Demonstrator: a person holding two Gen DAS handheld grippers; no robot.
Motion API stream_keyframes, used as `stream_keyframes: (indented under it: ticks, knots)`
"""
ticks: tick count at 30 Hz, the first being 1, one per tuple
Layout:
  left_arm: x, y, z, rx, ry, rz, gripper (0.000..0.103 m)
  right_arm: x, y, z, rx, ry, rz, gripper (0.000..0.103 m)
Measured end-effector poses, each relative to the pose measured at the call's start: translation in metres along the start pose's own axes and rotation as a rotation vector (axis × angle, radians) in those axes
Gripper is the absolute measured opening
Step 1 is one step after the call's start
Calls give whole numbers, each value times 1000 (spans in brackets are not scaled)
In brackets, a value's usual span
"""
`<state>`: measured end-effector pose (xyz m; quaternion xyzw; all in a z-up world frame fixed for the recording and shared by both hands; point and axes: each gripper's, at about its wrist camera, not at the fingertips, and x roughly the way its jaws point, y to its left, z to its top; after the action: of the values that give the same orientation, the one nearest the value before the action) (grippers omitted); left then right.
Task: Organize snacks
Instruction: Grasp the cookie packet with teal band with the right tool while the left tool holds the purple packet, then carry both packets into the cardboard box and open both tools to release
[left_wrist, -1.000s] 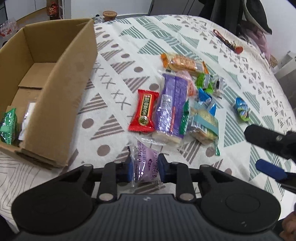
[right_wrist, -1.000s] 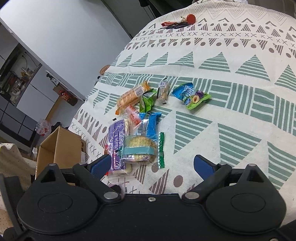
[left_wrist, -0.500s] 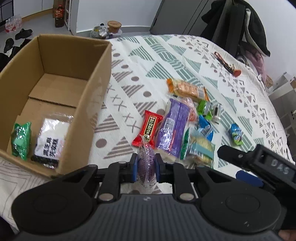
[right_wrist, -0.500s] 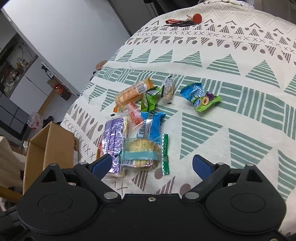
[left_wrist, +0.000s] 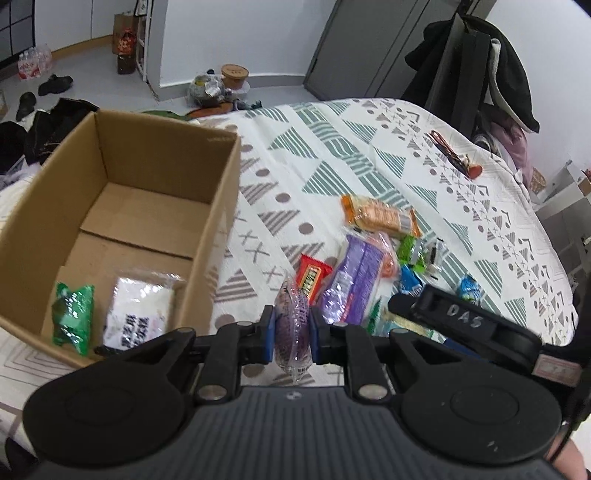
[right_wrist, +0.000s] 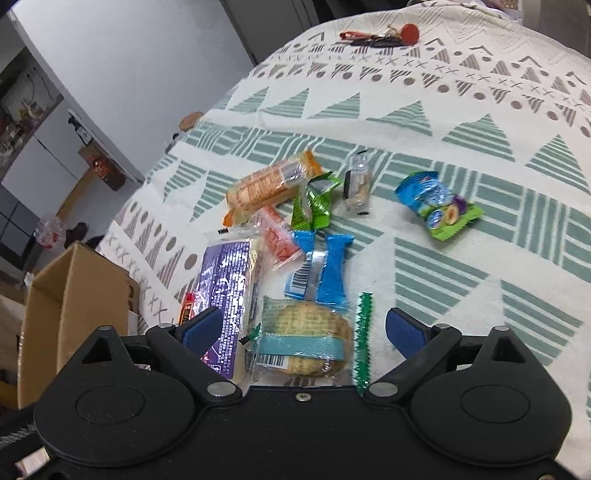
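Patterned cloth is covering the table (left_wrist: 332, 177), and a grey floor strewn with shoes and bags is showing beyond it. Nearest the lens, the left gripper (left_wrist: 292, 332) is being kept clamped on a purple pouch (left_wrist: 291, 325), which is being held clear of the cloth just beside the box (left_wrist: 221, 206) and not yet over it. The box is lying at ten o'clock from the pouch, with a green pack (left_wrist: 72, 317) and a white pack (left_wrist: 138, 314) already resting on its floor.

The carry is best being made up and over the near right wall before any release, since that wall is standing between pouch and opening. A drop onto the bare cardboard at eleven o'clock, past the white pack, is being favoured, so nothing is being piled. The grip is probably being held firm until the pouch is low inside, as the slick film could slip.

At two o'clock the right gripper (right_wrist: 303, 332) is being held with its jaws apart above a biscuit pack (right_wrist: 306, 343). Farther off, a purple bar (right_wrist: 225, 288), a blue pack (right_wrist: 321, 273) and an orange pack (right_wrist: 266, 188) are waiting on the cloth.
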<state>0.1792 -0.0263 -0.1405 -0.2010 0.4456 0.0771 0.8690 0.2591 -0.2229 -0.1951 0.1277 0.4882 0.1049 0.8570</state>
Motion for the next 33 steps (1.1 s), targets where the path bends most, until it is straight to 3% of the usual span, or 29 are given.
stream_keyframes:
  ticks: [6, 8, 10, 15, 25, 33]
  knots:
    - [-1, 1, 5, 15, -30, 38, 17, 16, 8, -3, -45, 31, -76, 91]
    - [1, 1, 5, 18, -32, 47, 17, 15, 10, -5, -78, 31, -87, 79]
    - [4, 0, 5, 24, -36, 60, 17, 14, 11, -7, -105, 31, -103, 60]
    - [5, -1, 6, 25, -46, 81, 17, 8, 9, -7, -108, 29, -79, 47]
    - [-23, -1, 9, 26, -92, 92, 17, -17, 3, -5, -49, -14, -12, 45]
    - [-44, 2, 9, 16, -127, 102, 17, -41, 20, -5, -98, -90, 88, 45]
